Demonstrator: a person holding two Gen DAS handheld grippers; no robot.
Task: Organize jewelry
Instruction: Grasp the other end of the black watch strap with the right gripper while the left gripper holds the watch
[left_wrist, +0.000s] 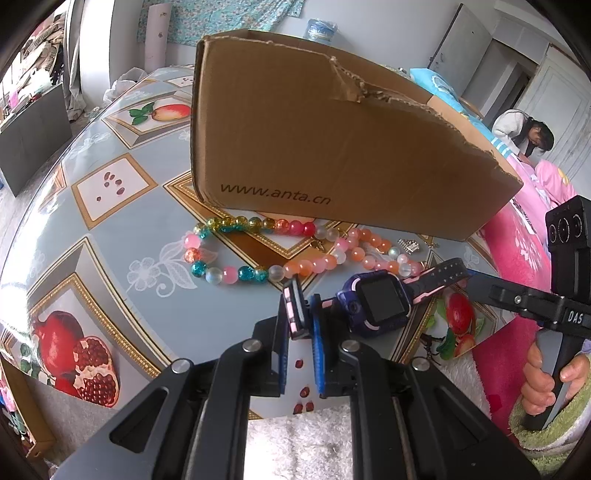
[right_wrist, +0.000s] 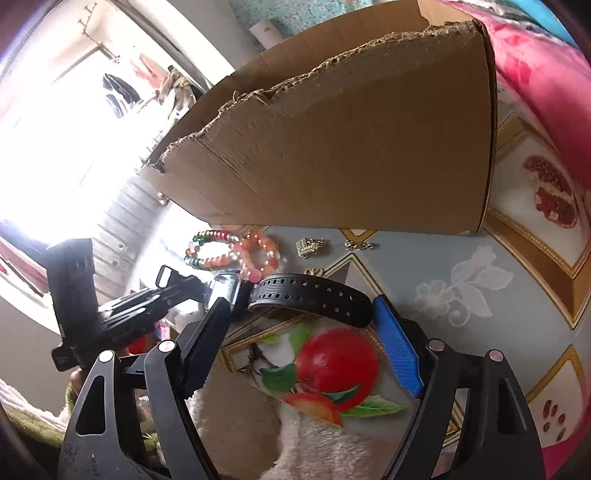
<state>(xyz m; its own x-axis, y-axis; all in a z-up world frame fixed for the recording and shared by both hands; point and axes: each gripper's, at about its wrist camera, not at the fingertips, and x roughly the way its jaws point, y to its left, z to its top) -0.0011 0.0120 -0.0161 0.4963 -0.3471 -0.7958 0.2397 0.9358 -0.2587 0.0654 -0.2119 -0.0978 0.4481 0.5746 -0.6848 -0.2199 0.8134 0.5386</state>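
Note:
A child's watch with a purple case and pink-and-black straps sits low over the table. My left gripper is shut on one strap, which stands edge-on between the blue pads. The other strap, black with holes, stretches across the gap of my right gripper. That gripper is open and wide, and its pads are not pressing on the strap. Two bead bracelets lie by the box: one multicoloured, one pink and orange. An open cardboard box stands behind them.
Small metal pieces lie at the box's foot: a sparkly clasp, a chain and a gold bit. The fruit-patterned tablecloth covers a round table. Pink bedding lies to the right, with a person far behind.

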